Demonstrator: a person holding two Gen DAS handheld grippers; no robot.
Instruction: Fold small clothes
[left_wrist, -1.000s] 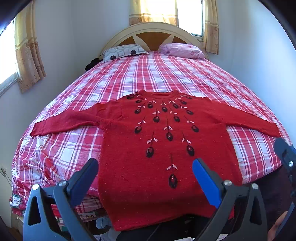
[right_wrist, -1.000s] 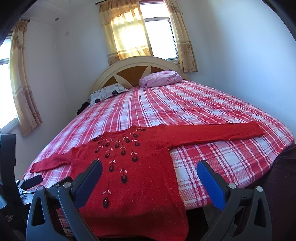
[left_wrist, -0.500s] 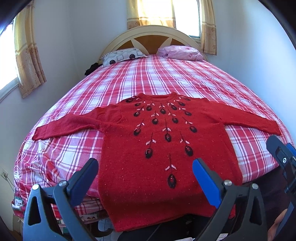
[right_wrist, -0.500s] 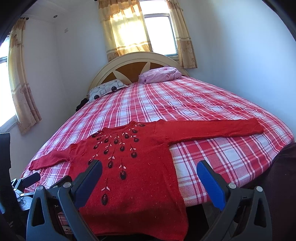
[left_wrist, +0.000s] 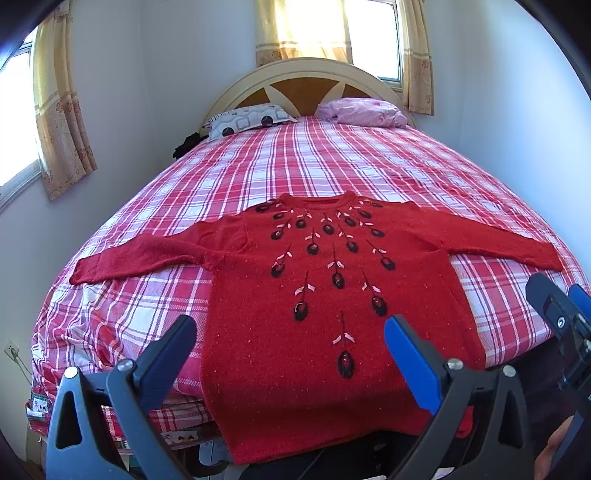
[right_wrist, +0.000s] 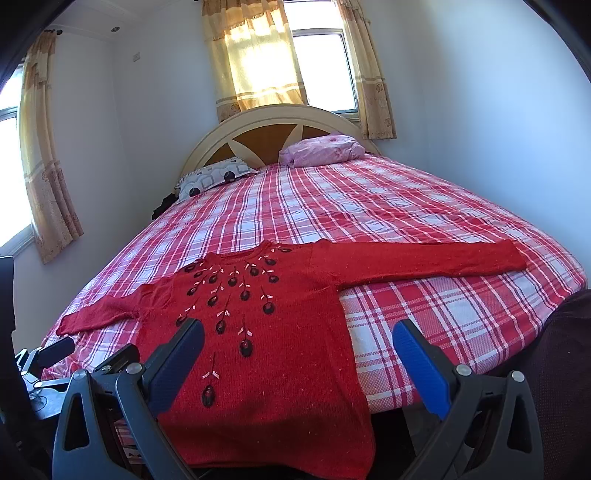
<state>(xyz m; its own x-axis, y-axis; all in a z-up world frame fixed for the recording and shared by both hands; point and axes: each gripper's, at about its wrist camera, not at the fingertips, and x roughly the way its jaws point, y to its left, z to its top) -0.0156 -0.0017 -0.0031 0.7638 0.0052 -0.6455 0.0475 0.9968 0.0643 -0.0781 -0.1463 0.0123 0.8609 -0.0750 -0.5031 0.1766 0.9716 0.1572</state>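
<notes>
A red knit sweater (left_wrist: 332, 332) with dark bead and pink leaf embroidery lies flat, front up, on the near end of the bed, both sleeves spread out sideways; its hem hangs over the near edge. It also shows in the right wrist view (right_wrist: 266, 369). My left gripper (left_wrist: 290, 347) is open and empty, held above the sweater's lower part. My right gripper (right_wrist: 297, 349) is open and empty, above the sweater's lower right side. The right gripper also shows at the right edge of the left wrist view (left_wrist: 561, 317).
The bed (left_wrist: 332, 162) has a red and white plaid sheet. A patterned pillow (left_wrist: 251, 120) and a pink pillow (left_wrist: 364, 110) lie by the arched headboard (left_wrist: 306, 81). Walls stand close on both sides, with curtained windows (right_wrist: 288, 62).
Both grippers have tilted or drawn back a little, so the sweater sits lower in both views. The sweater itself has not moved.
</notes>
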